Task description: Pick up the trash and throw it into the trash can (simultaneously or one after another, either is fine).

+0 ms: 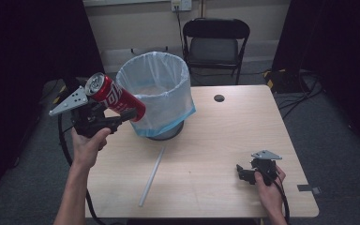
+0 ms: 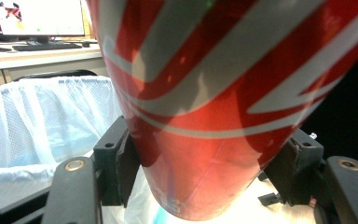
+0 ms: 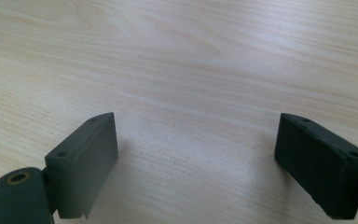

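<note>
A red drink can (image 1: pixel 115 96) with white stripes is held tilted in the air at the left, just beside the bin's rim. My left gripper (image 1: pixel 122 110) is shut on the can; up close in the left gripper view the can (image 2: pixel 214 107) sits between the two black pads (image 2: pixel 119 168). A waste bin (image 1: pixel 155 93) lined with a pale blue bag stands on the table's far left part, and its bag (image 2: pixel 32 126) shows behind the can. My right gripper (image 1: pixel 243 174) rests low on the table at the near right, its jaws open over bare wood (image 3: pixel 196 93), fingers (image 3: pixel 88 158) apart.
A long clear straw (image 1: pixel 152 176) lies on the wooden table (image 1: pixel 225 136) in front of the bin. A round cable hole (image 1: pixel 219 98) is near the far edge. A black folding chair (image 1: pixel 215 44) stands behind the table, with cables on the floor at the right.
</note>
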A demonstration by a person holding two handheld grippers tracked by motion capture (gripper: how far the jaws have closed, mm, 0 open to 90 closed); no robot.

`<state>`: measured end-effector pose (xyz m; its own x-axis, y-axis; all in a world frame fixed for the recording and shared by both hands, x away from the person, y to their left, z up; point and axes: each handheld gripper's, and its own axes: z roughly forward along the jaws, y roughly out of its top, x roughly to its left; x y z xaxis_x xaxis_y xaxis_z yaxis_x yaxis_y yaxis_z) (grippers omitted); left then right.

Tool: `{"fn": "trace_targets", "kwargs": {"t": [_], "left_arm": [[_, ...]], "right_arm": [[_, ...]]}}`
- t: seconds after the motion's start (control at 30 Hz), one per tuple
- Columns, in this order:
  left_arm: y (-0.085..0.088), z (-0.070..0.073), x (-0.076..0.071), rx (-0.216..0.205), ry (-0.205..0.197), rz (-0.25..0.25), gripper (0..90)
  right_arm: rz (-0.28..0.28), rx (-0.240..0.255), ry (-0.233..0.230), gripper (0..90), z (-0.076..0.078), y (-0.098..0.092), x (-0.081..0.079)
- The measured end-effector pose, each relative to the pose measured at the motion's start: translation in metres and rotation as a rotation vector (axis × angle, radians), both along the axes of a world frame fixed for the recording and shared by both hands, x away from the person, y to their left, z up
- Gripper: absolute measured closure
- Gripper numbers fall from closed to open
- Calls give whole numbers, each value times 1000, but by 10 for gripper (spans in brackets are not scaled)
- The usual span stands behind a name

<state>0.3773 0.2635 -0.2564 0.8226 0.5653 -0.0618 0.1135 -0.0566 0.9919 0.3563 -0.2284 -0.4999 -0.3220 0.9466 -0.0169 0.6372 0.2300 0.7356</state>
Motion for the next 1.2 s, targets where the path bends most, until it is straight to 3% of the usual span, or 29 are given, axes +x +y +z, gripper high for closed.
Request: {"fn": "trace_targets", "kwargs": {"t": [0.57,0.8,0.87,1.2], "left_arm": [[-5,24,16,-3,-39,-7,344],[-8,24,38,1,-19,22,344],[-9,24,44,-18,-18,21,345],[-16,29,66,5,-24,68,343]], "right_arm": [[0,0,0,124,0,0,0],[0,0,0,124,0,0,0],[0,0,0,124,0,0,0],[0,0,0,124,0,0,0]]}}
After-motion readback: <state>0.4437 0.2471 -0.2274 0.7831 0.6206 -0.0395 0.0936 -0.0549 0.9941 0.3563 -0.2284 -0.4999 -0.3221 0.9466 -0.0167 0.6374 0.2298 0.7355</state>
